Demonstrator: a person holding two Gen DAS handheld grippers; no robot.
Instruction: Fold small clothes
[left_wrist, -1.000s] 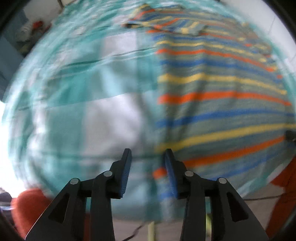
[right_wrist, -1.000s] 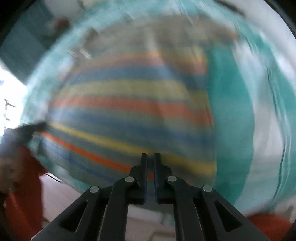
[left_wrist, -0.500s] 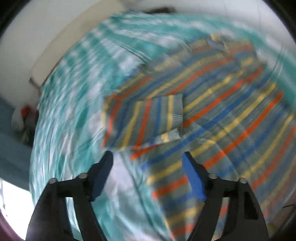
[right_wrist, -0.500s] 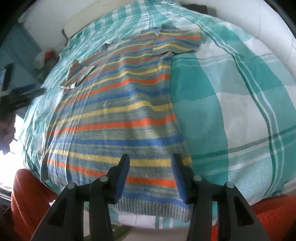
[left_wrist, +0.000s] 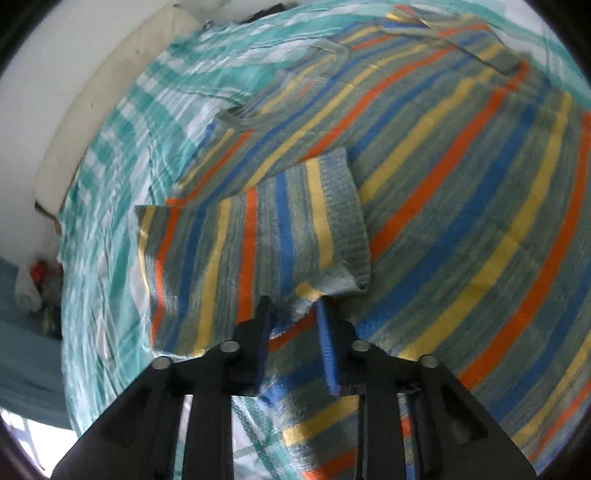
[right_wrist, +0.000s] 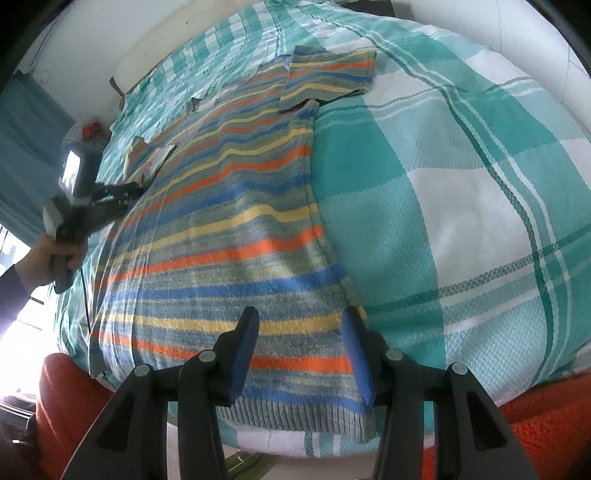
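Left gripper (left_wrist: 293, 325), jaws apart, hangs at the folded sleeve's (left_wrist: 255, 254) near edge, gripping nothing. Right gripper (right_wrist: 301, 350), jaws spread wide, straddles the striped sweater's (right_wrist: 236, 229) hem corner at the bed's near edge. The sweater lies flat on the checked bedspread (right_wrist: 461, 192), bare to its right.

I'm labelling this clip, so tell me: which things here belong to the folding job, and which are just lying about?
Part of the job:
striped sweater
its left sleeve, folded inward
its right sleeve, spread out
left gripper, open at the sleeve
right gripper, open over the hem

Just lying about:
checked bedspread
orange cloth
red and white clutter, too blurred to name
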